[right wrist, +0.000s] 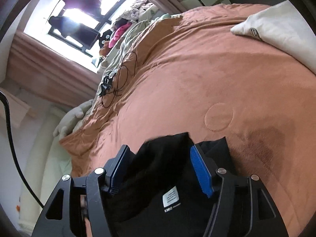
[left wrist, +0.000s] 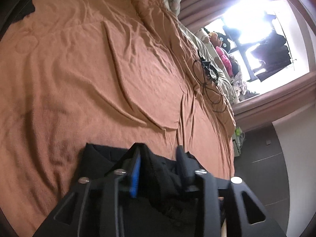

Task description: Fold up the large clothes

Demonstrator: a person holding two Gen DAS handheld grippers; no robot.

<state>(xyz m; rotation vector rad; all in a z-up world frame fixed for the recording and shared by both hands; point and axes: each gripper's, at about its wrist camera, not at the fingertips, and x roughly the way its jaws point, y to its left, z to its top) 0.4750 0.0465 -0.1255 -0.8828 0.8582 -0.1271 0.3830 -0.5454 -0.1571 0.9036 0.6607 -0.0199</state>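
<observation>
Black garment sits at the near edge of the bed, on the orange-brown blanket, bunched between both tools. Left hand-held gripper: fingers set around a thick wad of the dark fabric, pads look pressed into it, so judged gripping. Right hand-held gripper: jaws spread wide with the black cloth lying loose between them, blue pad not pressing on anything, so open. Fabric looks soft, floppy, fairly thick, probably light to medium weight; no stiffness, will sag and drag on the fuzzy blanket. Best hold is likely a hem or corner edge, one layer, not the bunched middle. White care label shows on the inside, fine print unreadable; below it a strip that seems to read "CARE" something, upside down, not sure. White pillow far right carries a small dark logo, illegible. Black cable tangle lies well apart near the far bed edge.
</observation>
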